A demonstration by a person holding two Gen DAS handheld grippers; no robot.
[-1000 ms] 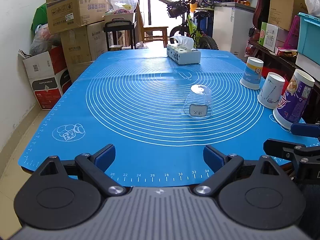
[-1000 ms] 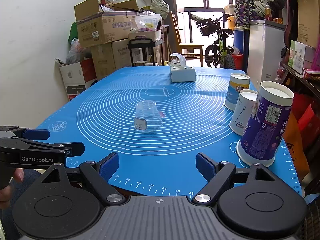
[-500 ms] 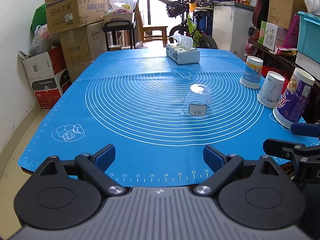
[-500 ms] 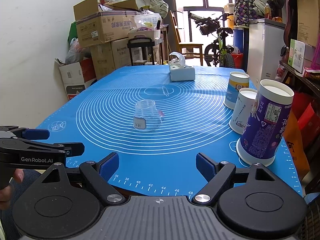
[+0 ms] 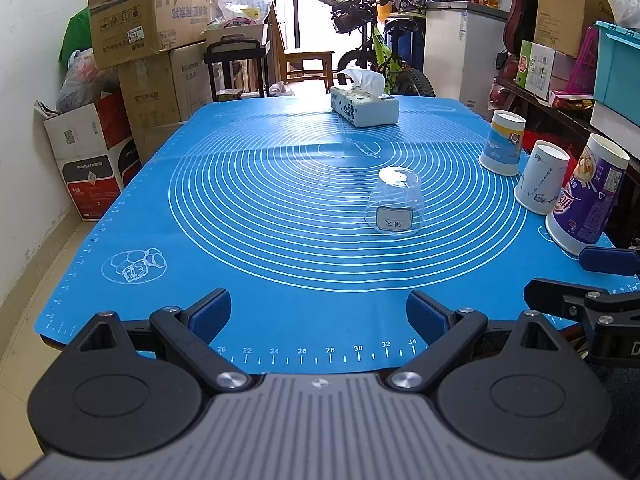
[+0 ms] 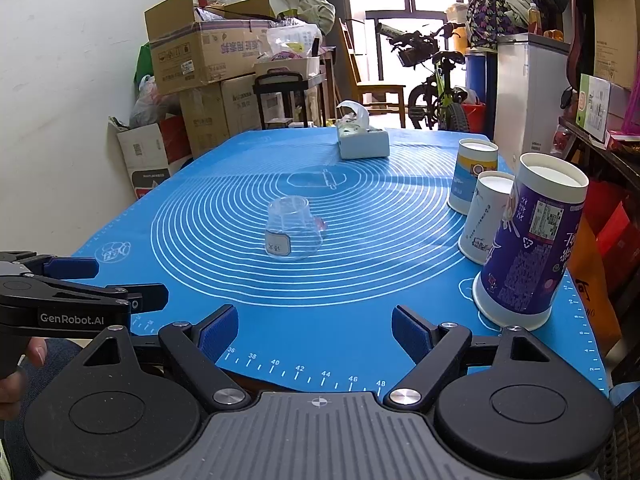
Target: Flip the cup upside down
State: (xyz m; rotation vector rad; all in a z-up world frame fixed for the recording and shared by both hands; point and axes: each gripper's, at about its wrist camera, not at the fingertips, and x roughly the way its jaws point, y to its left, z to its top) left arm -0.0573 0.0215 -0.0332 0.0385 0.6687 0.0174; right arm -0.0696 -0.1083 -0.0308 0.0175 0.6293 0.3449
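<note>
A clear plastic cup [image 5: 395, 207] with a white label stands upside down, base up, near the middle of the blue mat [image 5: 280, 208]; it also shows in the right wrist view [image 6: 293, 233]. My left gripper [image 5: 319, 312] is open and empty over the mat's near edge, well short of the cup. My right gripper [image 6: 315, 330] is open and empty, also at the near edge, to the right of the left one. Each gripper shows in the other's view: the right one [image 5: 592, 280] and the left one [image 6: 80, 284].
Three paper cups stand upside down along the mat's right edge: a purple one [image 6: 528, 248], a white one [image 6: 486, 216], a blue-and-yellow one [image 6: 472, 176]. A tissue box [image 5: 365, 109] sits at the far end. Cardboard boxes [image 5: 152, 20] and a bicycle [image 5: 372, 52] stand beyond the table.
</note>
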